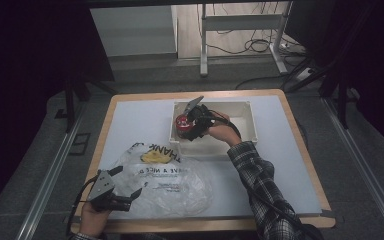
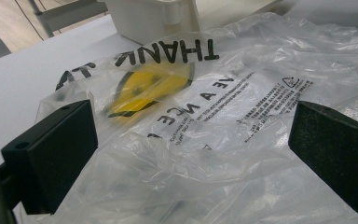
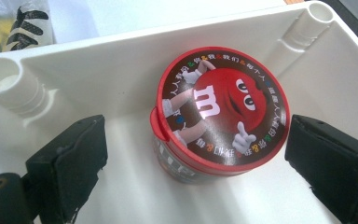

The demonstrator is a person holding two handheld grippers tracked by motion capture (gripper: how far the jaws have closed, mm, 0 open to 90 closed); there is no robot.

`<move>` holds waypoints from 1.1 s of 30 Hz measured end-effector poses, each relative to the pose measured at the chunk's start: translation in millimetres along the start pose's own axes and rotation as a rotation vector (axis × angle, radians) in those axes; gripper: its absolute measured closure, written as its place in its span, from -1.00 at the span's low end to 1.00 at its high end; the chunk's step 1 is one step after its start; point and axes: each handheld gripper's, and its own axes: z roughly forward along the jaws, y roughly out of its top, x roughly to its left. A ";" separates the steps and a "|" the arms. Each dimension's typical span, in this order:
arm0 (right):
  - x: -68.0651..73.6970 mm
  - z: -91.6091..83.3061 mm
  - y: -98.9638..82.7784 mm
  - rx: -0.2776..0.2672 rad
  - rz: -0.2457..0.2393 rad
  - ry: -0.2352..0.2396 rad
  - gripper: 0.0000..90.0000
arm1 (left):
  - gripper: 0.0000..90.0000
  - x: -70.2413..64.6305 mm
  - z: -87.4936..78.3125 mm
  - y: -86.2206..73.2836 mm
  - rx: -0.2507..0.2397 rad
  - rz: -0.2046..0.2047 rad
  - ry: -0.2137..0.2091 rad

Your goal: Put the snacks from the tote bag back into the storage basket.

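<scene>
a lab: dark curtains [image 1: 25,60], metal frame legs [image 1: 203,45], floor cables [image 1: 260,45].

The red tub [image 3: 221,109] with a cartoon lid stands upright in the left part of the white bin [image 3: 121,60], and the clear printed bag [image 2: 223,140] lies crumpled on the table.

Left gripper [image 1: 125,187]: black body, two blocky matte-black jaws, a grey three-cornered plate on top, and a black cable trailing from its rear.
Right gripper [image 1: 189,121]: black, same grey plate; worn black pads [image 3: 324,161], with a brass-ringed screw hole beside the jaw base.
Right sleeve [image 1: 257,180]: black-and-white plaid.
</scene>
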 end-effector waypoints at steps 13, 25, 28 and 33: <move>3.5 -9.2 -2.8 -0.017 0.011 -0.002 -0.87 | -0.98 -0.3 0.2 -0.1 0.002 -0.001 0.002; 7.6 -19.8 -10.4 -0.040 0.040 -0.013 -0.88 | -0.98 -0.4 0.3 -0.2 0.004 0.002 0.003; 8.9 -21.8 -13.2 -0.049 0.048 -0.013 -0.88 | -0.98 -0.4 0.4 -0.1 0.004 0.001 0.003; 12.1 -24.7 -17.0 -0.062 0.064 -0.010 -0.88 | -0.98 -0.5 0.4 -0.2 0.005 0.001 0.004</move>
